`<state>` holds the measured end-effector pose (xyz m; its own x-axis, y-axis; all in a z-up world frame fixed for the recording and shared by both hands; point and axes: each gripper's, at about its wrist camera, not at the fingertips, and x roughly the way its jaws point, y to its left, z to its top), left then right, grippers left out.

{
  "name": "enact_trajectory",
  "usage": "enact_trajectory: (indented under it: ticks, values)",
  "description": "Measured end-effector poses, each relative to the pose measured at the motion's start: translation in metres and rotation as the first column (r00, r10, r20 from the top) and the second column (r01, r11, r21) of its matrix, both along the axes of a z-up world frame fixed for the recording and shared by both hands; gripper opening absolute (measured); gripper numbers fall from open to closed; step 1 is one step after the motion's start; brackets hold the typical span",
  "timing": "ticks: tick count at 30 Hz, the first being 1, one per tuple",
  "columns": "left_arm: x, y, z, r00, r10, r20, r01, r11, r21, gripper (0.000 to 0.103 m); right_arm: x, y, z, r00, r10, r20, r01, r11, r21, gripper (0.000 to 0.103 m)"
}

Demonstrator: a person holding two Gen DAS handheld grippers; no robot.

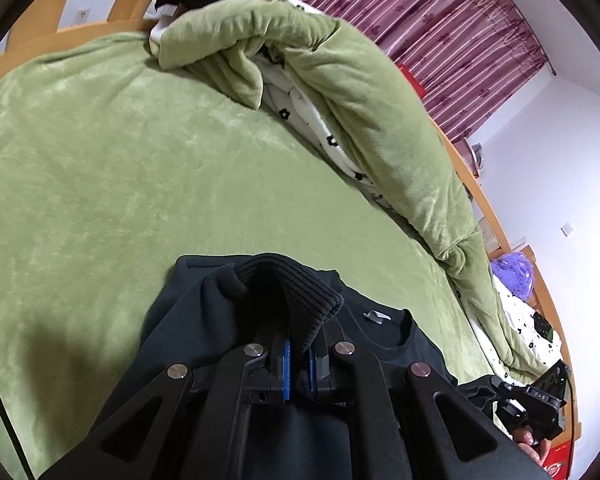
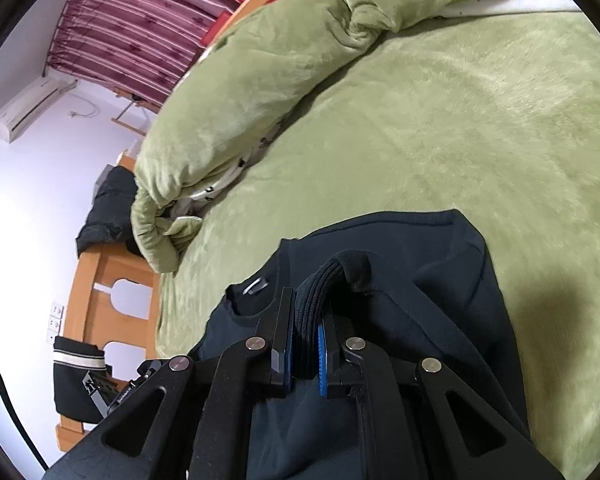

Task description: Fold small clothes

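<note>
bed (image 1: 120, 160) fills each frame; black top (image 1: 384, 344) lies lower centre, collar toward the duvet (image 1: 380, 92). left gripper (image 1: 299, 364) and right gripper (image 2: 305, 354) each pinch a ribbed cuff (image 1: 300, 280). step: folding sleeves; next, lay cuffs across the body.

Hardly any legible text

Right of the left tongs, the black camera mount (image 1: 540, 394) shows inverted, unclear lettering

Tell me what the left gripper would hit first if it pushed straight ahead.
The left gripper is already shut on the sweater's ribbed cuff. Past it, probably the green bedcover, though depth is unclear.
</note>
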<state>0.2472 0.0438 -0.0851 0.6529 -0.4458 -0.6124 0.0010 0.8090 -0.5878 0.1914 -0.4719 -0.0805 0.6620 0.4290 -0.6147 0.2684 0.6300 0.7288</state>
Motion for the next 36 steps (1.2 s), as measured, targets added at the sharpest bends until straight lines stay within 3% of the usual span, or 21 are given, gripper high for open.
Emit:
enact_trajectory:
  ticks: [4,6,8,10,12,18,23,27,32,36]
  values:
    - [0.010,0.001,-0.011,0.999,-0.004,-0.045,0.004,1.000,-0.020,0.008,0.023,0.004,-0.015,0.999,0.021,-0.039,-0.023,0.999,-0.044,0.010]
    - [0.012,0.000,-0.016,0.998,-0.004,-0.070,0.004,1.000,-0.001,0.013,0.028,0.006,-0.020,0.999,0.033,-0.043,-0.036,0.997,-0.068,0.025]
    - [0.013,0.000,-0.016,0.998,-0.002,-0.061,0.003,1.000,0.019,0.029,0.027,0.009,-0.020,0.999,0.034,-0.018,-0.036,0.993,-0.115,0.039]
    - [0.009,0.003,-0.012,1.000,0.020,-0.014,-0.020,0.999,0.029,0.059,0.024,0.013,-0.015,0.999,0.041,0.014,-0.037,0.981,-0.190,0.042]
    - [0.004,0.006,-0.007,0.999,0.030,0.027,-0.031,0.999,0.022,0.064,0.023,0.016,-0.010,0.998,0.062,0.032,-0.052,0.966,-0.252,0.043]
    - [0.006,0.001,-0.009,1.000,0.024,0.008,-0.025,0.994,0.106,0.064,0.018,0.015,-0.017,0.998,0.067,0.014,-0.059,0.944,-0.326,0.045]
    - [0.009,-0.006,-0.016,0.999,0.044,0.006,-0.044,0.958,0.282,0.062,0.021,0.028,-0.036,0.993,0.090,-0.074,-0.115,0.849,-0.517,0.045]
    - [0.014,-0.013,-0.023,1.000,0.001,-0.005,0.000,0.946,0.323,0.062,0.024,0.025,-0.046,0.991,0.086,-0.100,-0.127,0.827,-0.548,0.045]
    - [0.015,-0.021,-0.029,1.000,-0.004,0.001,0.003,0.922,0.387,0.049,0.037,0.034,-0.055,0.984,0.114,-0.133,-0.172,0.782,-0.599,0.045]
    - [0.018,-0.018,-0.033,1.000,0.023,-0.009,-0.018,0.915,0.403,0.029,0.046,0.038,-0.066,0.979,0.120,-0.165,-0.197,0.766,-0.612,0.043]
